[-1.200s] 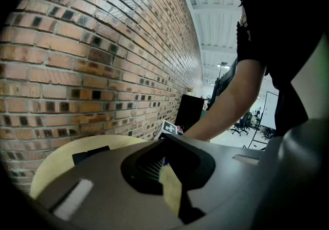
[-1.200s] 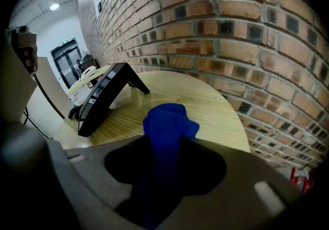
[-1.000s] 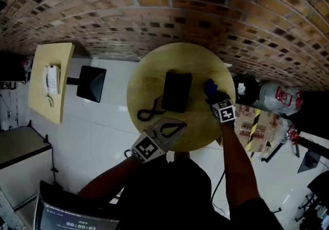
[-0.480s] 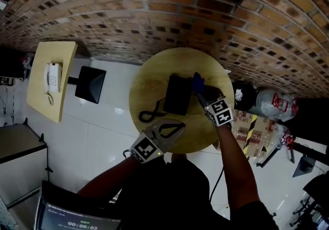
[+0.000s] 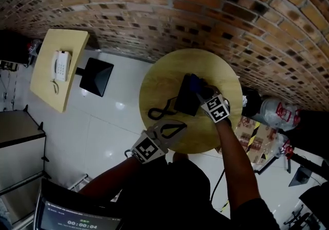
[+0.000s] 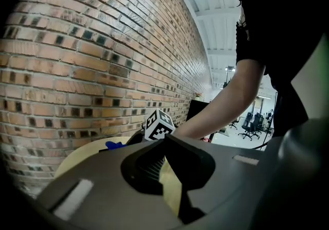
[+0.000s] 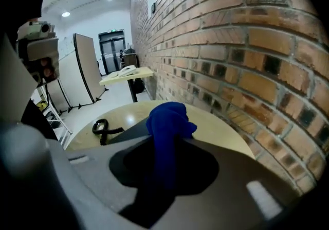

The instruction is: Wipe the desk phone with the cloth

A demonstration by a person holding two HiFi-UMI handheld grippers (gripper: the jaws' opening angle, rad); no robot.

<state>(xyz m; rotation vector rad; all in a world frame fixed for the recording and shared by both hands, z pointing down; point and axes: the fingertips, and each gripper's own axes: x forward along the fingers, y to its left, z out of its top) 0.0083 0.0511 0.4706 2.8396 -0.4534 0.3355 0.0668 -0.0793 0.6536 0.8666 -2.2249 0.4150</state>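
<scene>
Round pale-wood table point(image 5: 154, 87) by a rough brick wall point(image 5: 205, 7), glossy white tile floor point(image 5: 103, 131). Boxy black phone point(image 5: 185, 99) sits mid-table, cord point(image 5: 160, 112) curled to its left. Right gripper point(image 5: 203, 92) is clamped on the crumpled blue cloth point(image 5: 194, 84) at the phone's far edge. Left gripper point(image 5: 177, 127) is closed and empty at the near edge.

The timer on the dark screen point(image 5: 77, 222) at the lower left reads 00:00:04; no other print is legible.

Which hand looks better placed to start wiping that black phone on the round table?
Right: the right claw grips the blue cloth right at the phone. The left claw holds nothing, back at the table's near edge.
</scene>
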